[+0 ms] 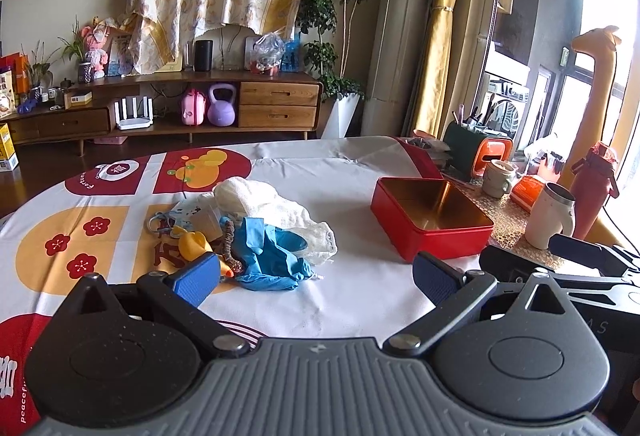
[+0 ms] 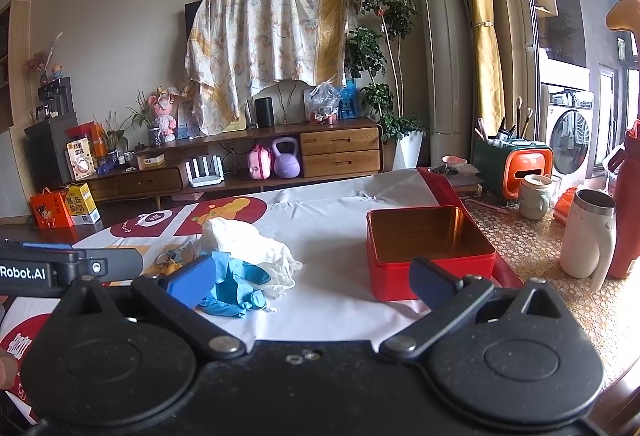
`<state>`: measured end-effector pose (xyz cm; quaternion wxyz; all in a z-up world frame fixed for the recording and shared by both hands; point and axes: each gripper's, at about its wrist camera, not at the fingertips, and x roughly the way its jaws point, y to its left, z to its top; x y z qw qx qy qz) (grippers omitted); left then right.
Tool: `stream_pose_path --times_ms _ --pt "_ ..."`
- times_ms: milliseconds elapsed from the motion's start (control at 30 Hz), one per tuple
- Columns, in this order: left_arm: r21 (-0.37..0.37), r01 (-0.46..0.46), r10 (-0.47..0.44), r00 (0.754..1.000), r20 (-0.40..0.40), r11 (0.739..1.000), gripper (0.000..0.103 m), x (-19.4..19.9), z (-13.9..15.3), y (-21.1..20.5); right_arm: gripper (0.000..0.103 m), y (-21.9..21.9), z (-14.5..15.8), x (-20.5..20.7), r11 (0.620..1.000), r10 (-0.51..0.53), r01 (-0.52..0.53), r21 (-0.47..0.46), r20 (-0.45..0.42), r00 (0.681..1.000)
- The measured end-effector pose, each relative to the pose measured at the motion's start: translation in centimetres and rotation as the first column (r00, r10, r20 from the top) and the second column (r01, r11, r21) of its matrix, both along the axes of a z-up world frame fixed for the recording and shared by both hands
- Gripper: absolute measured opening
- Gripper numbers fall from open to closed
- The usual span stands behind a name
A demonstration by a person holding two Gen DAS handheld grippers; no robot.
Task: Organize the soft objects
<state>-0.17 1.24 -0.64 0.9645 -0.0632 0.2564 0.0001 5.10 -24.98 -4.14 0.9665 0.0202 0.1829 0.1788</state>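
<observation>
A heap of soft things lies on the tablecloth: a white lace cloth (image 1: pixel 272 206), a blue rubber glove (image 1: pixel 268 252), a yellow balloon (image 1: pixel 194 244), a face mask (image 1: pixel 192 218) and a beaded hair tie (image 1: pixel 229 240). An open, empty red tin box (image 1: pixel 430 214) stands to their right. My left gripper (image 1: pixel 316 278) is open and empty, just in front of the heap. My right gripper (image 2: pixel 316 282) is open and empty, between the glove (image 2: pixel 236 288) and the box (image 2: pixel 430 250). The white cloth (image 2: pixel 248 244) also shows in the right wrist view.
At the table's right stand a white mug (image 2: pixel 588 240), a red bottle (image 2: pixel 626 212), a small cream cup (image 2: pixel 536 196) and a green and orange brush holder (image 2: pixel 512 164). A wooden TV cabinet (image 1: pixel 160 108) runs along the far wall.
</observation>
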Motion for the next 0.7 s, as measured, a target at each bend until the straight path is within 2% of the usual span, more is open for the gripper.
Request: stream_pose_path --times_ms 700 --pt "-0.008 -0.01 0.01 1.0 0.002 1.0 0.103 -0.29 0.3 -0.28 0.103 0.21 0.21 -0.27 1.0 0.006 -0.006 0.004 0.001 1.0"
